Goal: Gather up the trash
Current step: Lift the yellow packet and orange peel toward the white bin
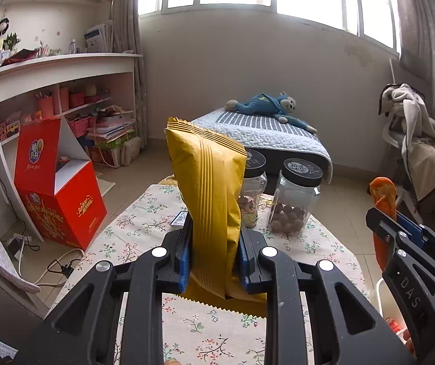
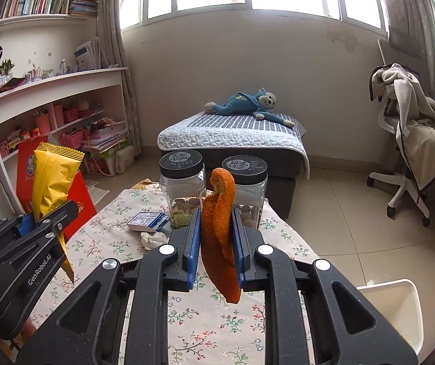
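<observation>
Collection midway: left gripper [image 1: 214, 261] clenched on yellow snack bag [image 1: 209, 200], right gripper [image 2: 215, 243] clenched on orange peel [image 2: 219, 231], both lifted above table [image 2: 205, 328]; crumpled tissue [image 2: 154, 239] and small packet [image 2: 147, 221] remain mid-table, bin [image 2: 399, 307] by its right edge.

Two jars [image 2: 182, 182] [image 2: 249, 187], one yellow wrapper [image 1: 209, 200], one orange peel [image 2: 219, 228], one crumpled tissue [image 2: 154, 239].
</observation>
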`<state>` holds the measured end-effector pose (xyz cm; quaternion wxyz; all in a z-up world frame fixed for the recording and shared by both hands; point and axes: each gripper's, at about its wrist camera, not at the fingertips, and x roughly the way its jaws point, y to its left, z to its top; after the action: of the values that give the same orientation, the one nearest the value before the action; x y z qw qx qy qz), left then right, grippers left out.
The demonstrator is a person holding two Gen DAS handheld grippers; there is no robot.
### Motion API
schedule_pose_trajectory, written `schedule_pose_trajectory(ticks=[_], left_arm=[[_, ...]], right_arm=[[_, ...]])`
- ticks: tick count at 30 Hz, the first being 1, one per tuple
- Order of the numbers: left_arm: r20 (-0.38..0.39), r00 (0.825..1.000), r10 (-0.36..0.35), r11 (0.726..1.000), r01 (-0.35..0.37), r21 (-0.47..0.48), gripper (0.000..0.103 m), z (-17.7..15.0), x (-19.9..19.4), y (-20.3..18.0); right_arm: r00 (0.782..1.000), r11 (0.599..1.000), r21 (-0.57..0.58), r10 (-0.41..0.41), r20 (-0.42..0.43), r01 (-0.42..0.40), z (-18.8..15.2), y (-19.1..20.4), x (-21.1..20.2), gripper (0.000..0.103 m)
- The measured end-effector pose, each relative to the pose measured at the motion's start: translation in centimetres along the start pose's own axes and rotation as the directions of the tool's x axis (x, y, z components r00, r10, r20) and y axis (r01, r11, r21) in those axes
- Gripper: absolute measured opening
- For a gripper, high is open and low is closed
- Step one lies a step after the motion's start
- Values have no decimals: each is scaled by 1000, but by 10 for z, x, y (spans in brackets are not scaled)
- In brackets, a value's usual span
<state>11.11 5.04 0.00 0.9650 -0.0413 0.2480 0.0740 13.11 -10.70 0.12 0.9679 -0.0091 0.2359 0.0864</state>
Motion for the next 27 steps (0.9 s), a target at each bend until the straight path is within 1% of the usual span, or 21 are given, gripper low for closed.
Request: schedule_pose_trajectory(ticks=[14, 27], left_arm=[[4, 995, -104, 993, 104, 51, 25, -5, -11, -56], [-9, 981, -192, 976, 192, 104, 25, -17, -19, -111]], right_arm=[[996, 996, 38, -87, 4, 86, -7, -49, -27, 18], [982, 978, 90, -188, 0, 187, -19, -105, -51, 18]])
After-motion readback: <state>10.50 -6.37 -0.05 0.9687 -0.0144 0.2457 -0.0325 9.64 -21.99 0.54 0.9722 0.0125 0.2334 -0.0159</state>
